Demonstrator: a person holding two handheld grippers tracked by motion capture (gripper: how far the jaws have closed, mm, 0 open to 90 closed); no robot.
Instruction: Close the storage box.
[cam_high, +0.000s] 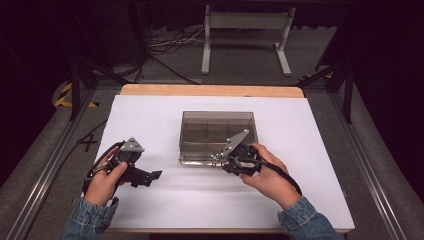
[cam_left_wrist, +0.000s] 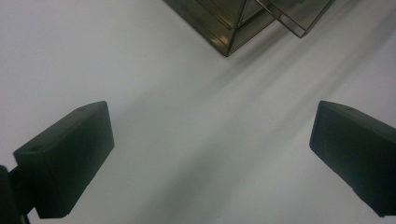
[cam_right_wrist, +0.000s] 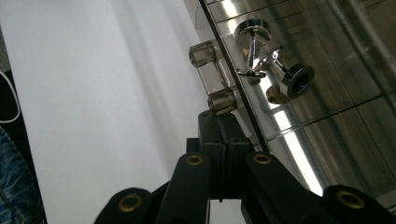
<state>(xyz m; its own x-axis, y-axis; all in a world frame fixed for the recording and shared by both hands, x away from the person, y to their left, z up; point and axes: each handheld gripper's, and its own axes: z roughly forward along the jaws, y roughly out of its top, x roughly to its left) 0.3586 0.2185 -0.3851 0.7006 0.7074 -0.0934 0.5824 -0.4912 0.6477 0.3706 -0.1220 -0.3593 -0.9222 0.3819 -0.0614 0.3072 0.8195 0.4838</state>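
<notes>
On the white surface (cam_high: 150, 210), the left hand-held gripper (cam_high: 156, 175) rests at the left with its blunt black jaws spread wide and nothing between them, pointing toward the box (cam_high: 218, 131). The box, a smoky clear plastic case with inner dividers, sits at the middle of the surface; in the right gripper view two shiny metal cufflinks (cam_right_wrist: 273, 65) lie in one compartment. The right hand-held gripper (cam_right_wrist: 223, 122) is at the box's near edge, jaws pressed together, their tips touching a small clear cylindrical knob (cam_right_wrist: 221, 101) on the box's front.
</notes>
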